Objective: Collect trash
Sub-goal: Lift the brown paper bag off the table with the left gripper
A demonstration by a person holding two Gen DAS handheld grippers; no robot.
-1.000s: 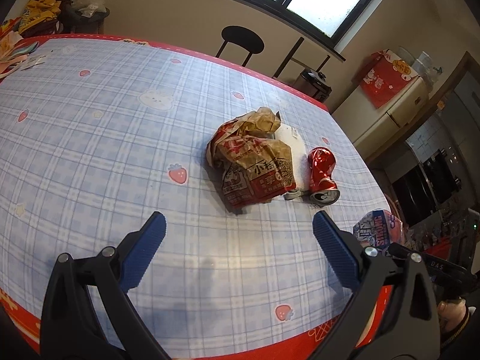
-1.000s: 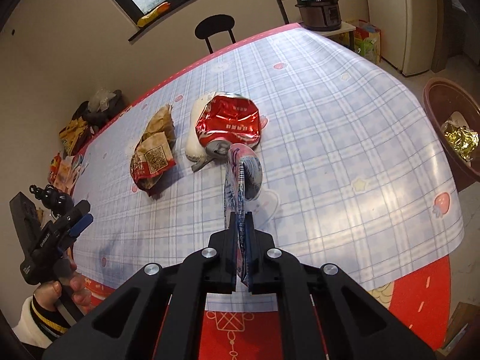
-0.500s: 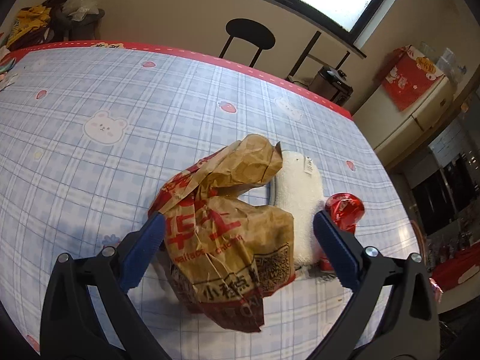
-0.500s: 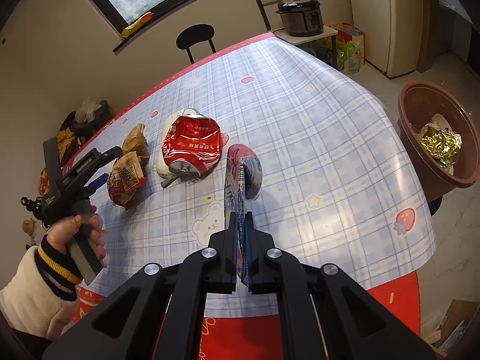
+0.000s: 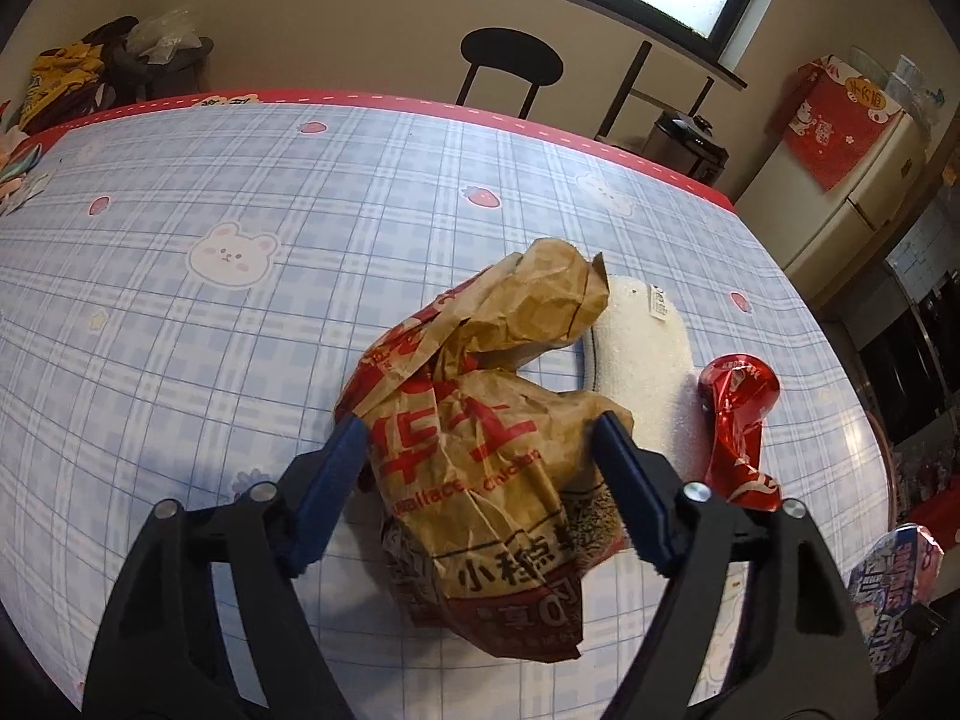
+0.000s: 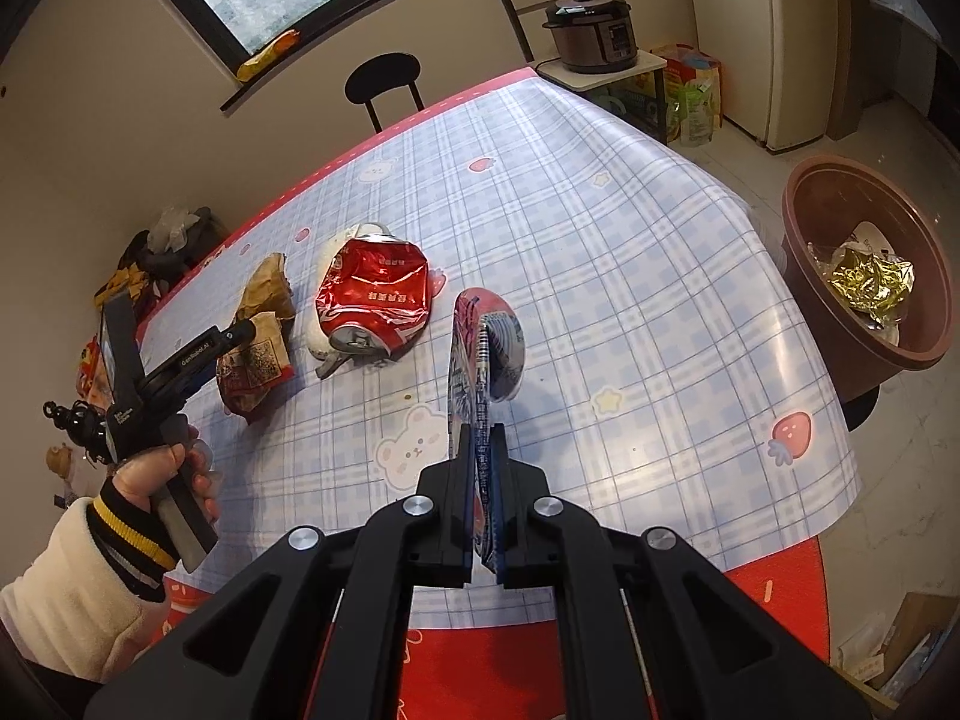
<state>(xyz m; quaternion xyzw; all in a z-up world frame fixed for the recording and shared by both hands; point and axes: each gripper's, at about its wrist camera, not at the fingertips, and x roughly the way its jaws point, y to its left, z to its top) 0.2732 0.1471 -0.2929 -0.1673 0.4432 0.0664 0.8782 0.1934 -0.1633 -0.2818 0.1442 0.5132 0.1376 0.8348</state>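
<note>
A crumpled brown paper food bag lies on the checked tablecloth. My left gripper has its blue fingers pressed against both sides of the bag. The bag also shows in the right wrist view, with the left gripper on it. My right gripper is shut on a flat blue and red wrapper and holds it above the table's near edge. A crushed red can lies beside a white foam piece. The can also shows in the left wrist view.
A brown bin with gold foil trash stands on the floor right of the table. A black chair stands at the far edge. A rice cooker and a fridge stand at the back right.
My left gripper moved forward to the paper bag and its fingers closed in on the bag's sides. My right gripper drew back toward the table's near edge with the wrapper.
</note>
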